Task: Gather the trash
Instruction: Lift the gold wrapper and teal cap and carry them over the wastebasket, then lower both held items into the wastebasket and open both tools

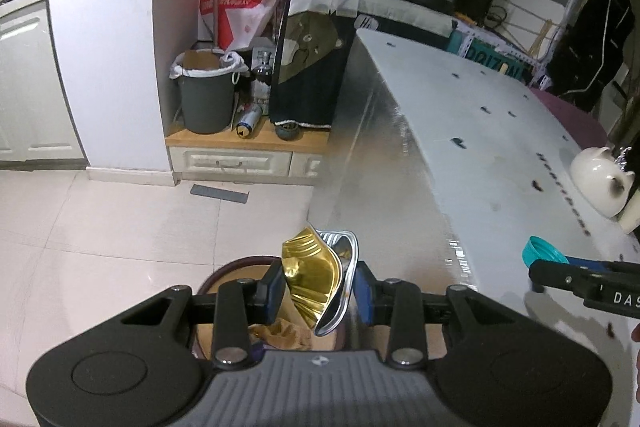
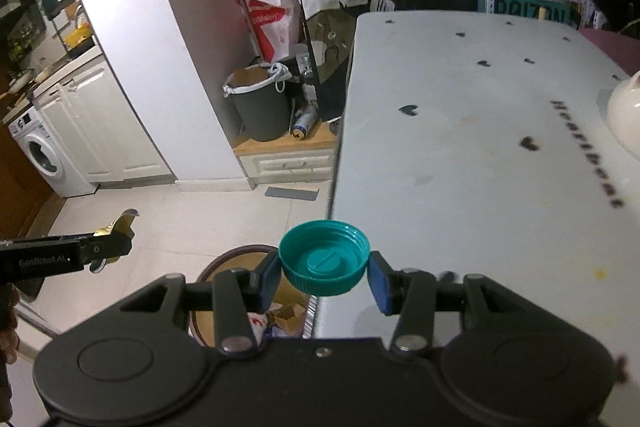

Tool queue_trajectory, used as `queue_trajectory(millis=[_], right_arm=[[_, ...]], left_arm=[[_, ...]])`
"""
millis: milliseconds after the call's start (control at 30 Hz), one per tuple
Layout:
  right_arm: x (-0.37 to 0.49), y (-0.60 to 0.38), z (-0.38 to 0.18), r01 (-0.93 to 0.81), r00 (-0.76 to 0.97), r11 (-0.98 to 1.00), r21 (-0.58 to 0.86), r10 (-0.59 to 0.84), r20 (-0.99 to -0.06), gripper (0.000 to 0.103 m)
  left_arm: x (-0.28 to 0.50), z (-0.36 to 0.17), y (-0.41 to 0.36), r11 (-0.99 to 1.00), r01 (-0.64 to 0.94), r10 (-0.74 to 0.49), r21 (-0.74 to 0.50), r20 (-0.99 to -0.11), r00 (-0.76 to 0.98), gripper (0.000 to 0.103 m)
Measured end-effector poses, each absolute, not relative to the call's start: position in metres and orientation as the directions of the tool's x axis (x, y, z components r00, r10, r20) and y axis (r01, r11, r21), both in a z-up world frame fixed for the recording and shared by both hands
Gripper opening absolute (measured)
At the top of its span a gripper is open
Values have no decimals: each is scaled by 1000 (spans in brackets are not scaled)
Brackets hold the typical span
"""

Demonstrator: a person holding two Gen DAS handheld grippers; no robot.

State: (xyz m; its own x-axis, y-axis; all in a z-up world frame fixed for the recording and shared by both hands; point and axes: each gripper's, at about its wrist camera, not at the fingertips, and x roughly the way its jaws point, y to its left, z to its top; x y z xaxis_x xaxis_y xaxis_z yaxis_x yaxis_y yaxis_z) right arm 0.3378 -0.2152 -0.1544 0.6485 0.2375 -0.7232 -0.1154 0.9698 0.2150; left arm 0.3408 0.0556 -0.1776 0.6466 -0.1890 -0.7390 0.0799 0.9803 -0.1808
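The left gripper (image 1: 320, 289) is clamped on a crumpled gold-and-silver foil cup (image 1: 316, 279), its blue pads (image 1: 276, 287) pressing the crushed sides. It hangs over the floor beside the table edge, with the round brown-rimmed waste bin (image 1: 240, 263) just below and slightly left of the fingers; paper scraps already lie inside. To drop the foil cleanly, I judge it best to shift a little left so the cup sits over the bin's mouth before parting the fingers, since the foil is light and could glance off the rim.

Further right, the right gripper (image 2: 324, 275) pinches a teal ribbed plastic bottle cap (image 2: 324, 267), held open side up between its pads, one on each side of the ribbed wall. It hovers at the near edge of the white table (image 2: 460, 167), with the same bin (image 2: 224, 263) below and to its left. This cap too probably needs carrying leftward, clear of the table edge, before release.
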Motion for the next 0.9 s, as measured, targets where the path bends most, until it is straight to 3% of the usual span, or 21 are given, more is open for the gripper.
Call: queue_trajectory(millis=[467, 900], right_arm=[[424, -131, -226, -123, 518, 966, 228, 258, -816, 48], [457, -82, -328, -161, 249, 956, 244, 279, -928, 48]], left_arm=[[408, -266, 117, 966, 52, -245, -252, -843, 478, 38], [427, -345, 136, 955, -31, -269, -294, -910, 316, 38]])
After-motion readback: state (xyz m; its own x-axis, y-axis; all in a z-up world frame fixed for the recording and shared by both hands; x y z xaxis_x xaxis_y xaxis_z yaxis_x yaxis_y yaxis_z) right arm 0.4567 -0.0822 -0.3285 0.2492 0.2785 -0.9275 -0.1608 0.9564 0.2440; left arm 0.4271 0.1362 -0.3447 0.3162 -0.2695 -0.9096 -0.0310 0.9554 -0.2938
